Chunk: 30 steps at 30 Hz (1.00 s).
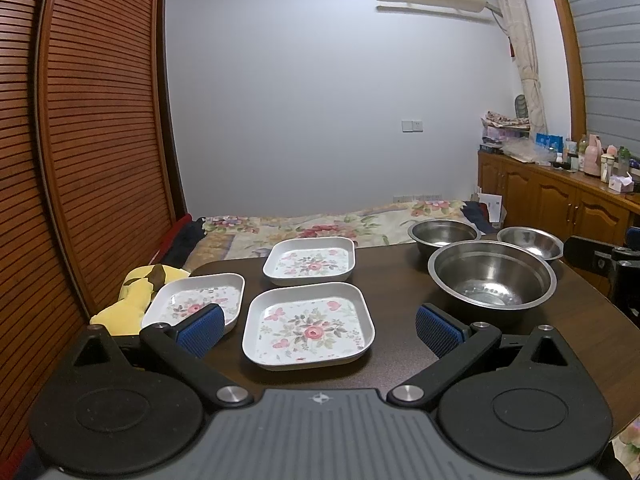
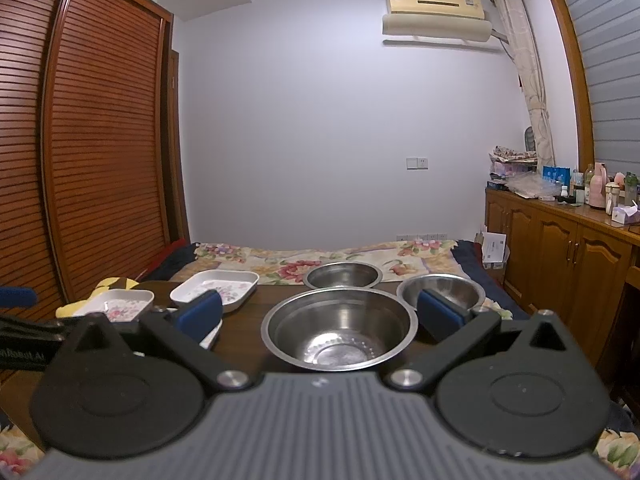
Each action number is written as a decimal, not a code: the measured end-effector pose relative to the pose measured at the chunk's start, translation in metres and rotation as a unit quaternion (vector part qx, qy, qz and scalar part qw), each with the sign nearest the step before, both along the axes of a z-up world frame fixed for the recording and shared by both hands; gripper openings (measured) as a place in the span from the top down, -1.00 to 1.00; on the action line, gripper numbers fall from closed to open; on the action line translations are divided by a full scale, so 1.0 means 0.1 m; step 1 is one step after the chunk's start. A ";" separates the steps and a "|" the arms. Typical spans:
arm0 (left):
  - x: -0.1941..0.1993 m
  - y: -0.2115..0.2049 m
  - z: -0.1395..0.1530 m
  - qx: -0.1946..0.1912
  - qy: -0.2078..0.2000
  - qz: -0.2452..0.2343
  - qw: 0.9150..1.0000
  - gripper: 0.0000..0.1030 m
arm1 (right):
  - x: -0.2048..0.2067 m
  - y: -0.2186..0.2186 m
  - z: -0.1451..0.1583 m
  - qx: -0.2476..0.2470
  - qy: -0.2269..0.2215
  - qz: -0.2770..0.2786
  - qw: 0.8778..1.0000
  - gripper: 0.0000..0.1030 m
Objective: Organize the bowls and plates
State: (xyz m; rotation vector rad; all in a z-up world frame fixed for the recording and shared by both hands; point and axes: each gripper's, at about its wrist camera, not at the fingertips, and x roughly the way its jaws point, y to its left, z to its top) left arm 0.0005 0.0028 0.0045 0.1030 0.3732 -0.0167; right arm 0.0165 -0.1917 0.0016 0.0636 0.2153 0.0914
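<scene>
From the left wrist, the left tongs (image 1: 320,330) hang wide and empty over the near edge of the tabletop (image 1: 400,280), lined up with the nearest floral plate (image 1: 308,326) — two more plates (image 1: 310,260) lie toward the left edge, unstacked. From the right wrist, the right tongs (image 2: 320,314) gape equally wide, holding nothing, facing the large steel bowl (image 2: 339,328) — two smaller bowls (image 2: 342,275) sit behind it toward the far edge, not yet nested.
</scene>
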 end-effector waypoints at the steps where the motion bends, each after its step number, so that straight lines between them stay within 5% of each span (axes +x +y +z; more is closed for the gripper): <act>1: 0.00 0.00 0.01 0.000 0.000 0.000 1.000 -1.00 | 0.00 0.00 0.00 0.000 0.001 0.000 1.000 -1.00; 30: -0.03 0.01 0.04 0.000 -0.006 -0.002 1.000 -1.00 | 0.00 -0.01 0.00 0.001 0.002 -0.003 1.000 -1.00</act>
